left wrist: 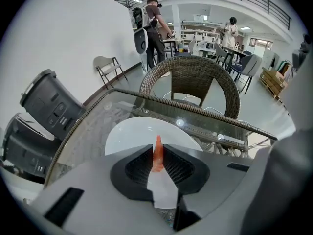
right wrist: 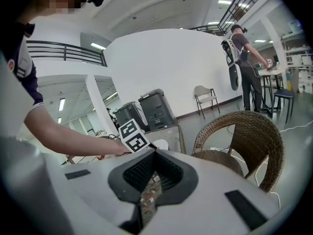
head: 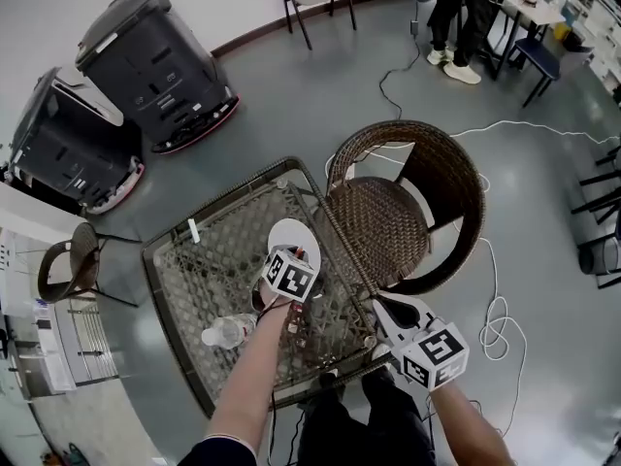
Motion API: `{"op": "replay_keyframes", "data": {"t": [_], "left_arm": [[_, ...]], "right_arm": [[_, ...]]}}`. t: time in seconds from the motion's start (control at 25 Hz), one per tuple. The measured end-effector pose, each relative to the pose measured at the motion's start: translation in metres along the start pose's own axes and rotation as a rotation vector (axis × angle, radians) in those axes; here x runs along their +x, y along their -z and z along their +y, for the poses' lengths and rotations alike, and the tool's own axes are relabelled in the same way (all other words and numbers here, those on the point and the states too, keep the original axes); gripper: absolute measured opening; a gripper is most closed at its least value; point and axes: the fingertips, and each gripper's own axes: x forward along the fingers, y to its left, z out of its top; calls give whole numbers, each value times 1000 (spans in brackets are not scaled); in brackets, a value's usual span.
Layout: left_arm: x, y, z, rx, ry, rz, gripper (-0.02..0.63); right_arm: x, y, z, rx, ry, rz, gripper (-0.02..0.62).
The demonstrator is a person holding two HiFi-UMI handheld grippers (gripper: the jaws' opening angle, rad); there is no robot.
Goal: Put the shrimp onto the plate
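Left hand-held gripper [left wrist: 158, 146]: jaws closed on the shrimp [left wrist: 157, 155], pads pressing both its sides with only the shrimp's width between them. The shrimp is orange, stands upright in the grip, and its narrow end pokes above the jaw tips. In the left gripper view it sits directly over the white plate [left wrist: 132, 133]; contact between shrimp and plate cannot be judged. The plate rests on the glass-topped wicker bench [head: 170, 294], toward the far edge, near the wicker chair [head: 398, 216] that stands against that side. In the head view the left gripper's marker cube lies at the plate's near rim, forearm reaching across the bench. Right hand-held gripper [right wrist: 156, 153]: jaws drawn together at the tips, nothing held; only wicker weave shows through the slit behind them. It is off the bench's near right corner, well apart from the plate. A clear water bottle [head: 226, 332] lies on its side on the bench, near the left forearm. Two dark wheeled machines [head: 155, 61] stand on the floor beyond the bench.
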Motion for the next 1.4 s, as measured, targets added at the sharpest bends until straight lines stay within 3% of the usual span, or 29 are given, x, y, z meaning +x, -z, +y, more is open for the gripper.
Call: {"op": "replay_keyframes", "data": {"t": [0.52, 0.6, 0.76, 0.92, 1.08, 1.36, 1.4], "left_arm": [[8, 5, 11, -211, 74, -80, 66], [7, 8, 9, -224, 76, -79, 102], [-9, 1, 9, -225, 37, -97, 107], [-40, -17, 4, -164, 3, -188, 106], [-92, -49, -17, -87, 31, -348, 104], [-177, -67, -64, 17, 65, -514, 99], [-188, -69, -69, 18, 71, -537, 73]], "right_arm": [[-5, -10, -3, 65, 21, -35, 6], [-13, -13, -7, 67, 38, -48, 6], [-32, -23, -15, 65, 84, -79, 6], [-43, -37, -11, 51, 106, -116, 6], [-51, -58, -5, 29, 130, -153, 6], [-56, -89, 27, -25, 98, -222, 6], [-57, -94, 33, -34, 92, -230, 6]]}}
